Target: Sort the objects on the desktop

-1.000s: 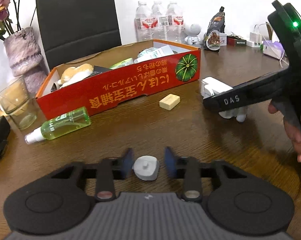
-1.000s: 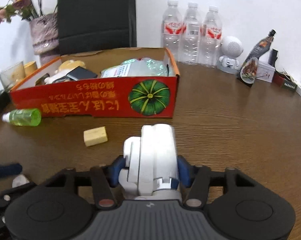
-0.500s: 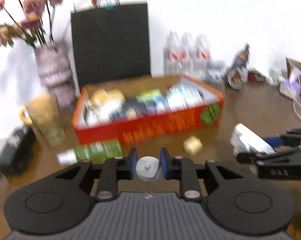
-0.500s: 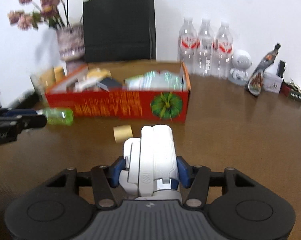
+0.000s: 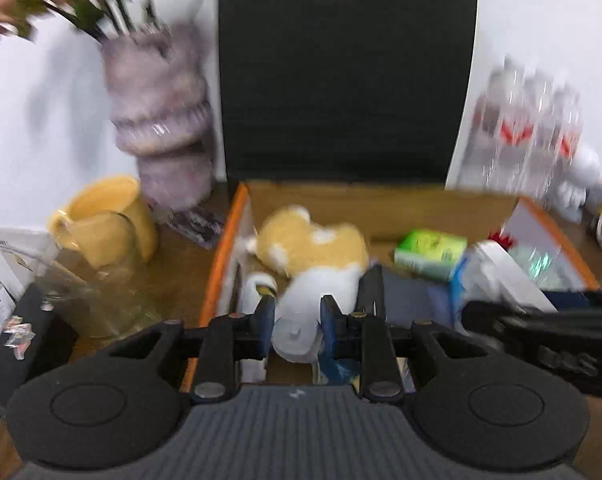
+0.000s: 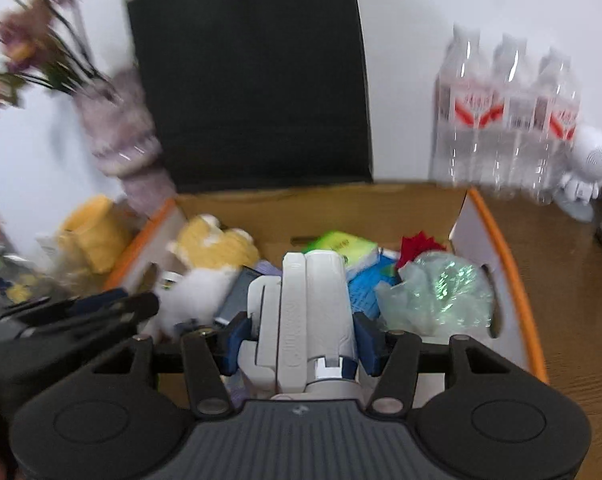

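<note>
My left gripper is shut on a small pale grey round cap-like piece and hangs over the left end of the orange-rimmed cardboard box. My right gripper is shut on a white folded plastic device, held over the middle of the same box. Inside the box lie a yellow and white plush toy, a green packet and a crinkled clear bag. The right gripper's dark finger shows at the right of the left wrist view.
Behind the box stand a black paper bag, a vase with flowers and three water bottles. A yellow mug and a clear glass sit left of the box. A white toy robot stands far right.
Both grippers rose from the tabletop and moved forward to hang over the box. The left gripper closed on the small grey piece; the right kept hold of the white device.
</note>
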The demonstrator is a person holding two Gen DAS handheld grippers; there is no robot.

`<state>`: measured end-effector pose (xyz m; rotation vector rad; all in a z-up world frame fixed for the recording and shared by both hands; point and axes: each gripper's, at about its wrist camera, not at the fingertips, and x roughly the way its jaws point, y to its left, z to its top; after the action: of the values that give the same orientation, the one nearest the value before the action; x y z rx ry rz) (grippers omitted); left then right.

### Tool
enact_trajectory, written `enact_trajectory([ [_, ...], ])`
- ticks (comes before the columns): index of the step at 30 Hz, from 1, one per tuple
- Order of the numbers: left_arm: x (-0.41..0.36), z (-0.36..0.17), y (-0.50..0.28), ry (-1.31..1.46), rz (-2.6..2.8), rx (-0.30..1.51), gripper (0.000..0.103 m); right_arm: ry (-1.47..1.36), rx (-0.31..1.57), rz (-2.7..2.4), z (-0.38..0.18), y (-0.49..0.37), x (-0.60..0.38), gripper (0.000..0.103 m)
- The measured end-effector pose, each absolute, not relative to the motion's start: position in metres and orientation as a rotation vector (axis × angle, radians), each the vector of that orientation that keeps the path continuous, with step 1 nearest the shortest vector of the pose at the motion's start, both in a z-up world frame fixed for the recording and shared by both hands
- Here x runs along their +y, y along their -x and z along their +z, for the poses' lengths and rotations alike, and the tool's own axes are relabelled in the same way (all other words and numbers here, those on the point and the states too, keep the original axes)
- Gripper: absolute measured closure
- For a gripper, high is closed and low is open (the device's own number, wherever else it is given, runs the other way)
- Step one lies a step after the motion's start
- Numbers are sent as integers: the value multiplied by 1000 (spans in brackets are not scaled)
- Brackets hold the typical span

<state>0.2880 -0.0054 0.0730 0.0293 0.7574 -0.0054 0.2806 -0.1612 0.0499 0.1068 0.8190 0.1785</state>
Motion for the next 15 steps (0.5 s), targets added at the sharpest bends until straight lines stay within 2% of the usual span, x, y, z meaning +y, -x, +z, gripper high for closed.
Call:
enact_trajectory([
  [1,-5,69,-293,-30,-5,775,75,-105,841,168,46,-287,-159,49],
  [2,-3,68,-294,-26,5,768,61,-107,849,173,48,-288,-160,46],
  [4,1,70,-294,-14,20,739,42,-110,866,184,53,-291,-161,42],
  [6,6,76,-295,1,16,732,41,-110,877,190,58,-292,-162,38],
  [10,18,89,-294,55,18,759,20,-87,876,156,79,-285,-174,38],
  [15,20,111,-275,64,12,766,6,-73,884,125,100,-270,-189,38],
])
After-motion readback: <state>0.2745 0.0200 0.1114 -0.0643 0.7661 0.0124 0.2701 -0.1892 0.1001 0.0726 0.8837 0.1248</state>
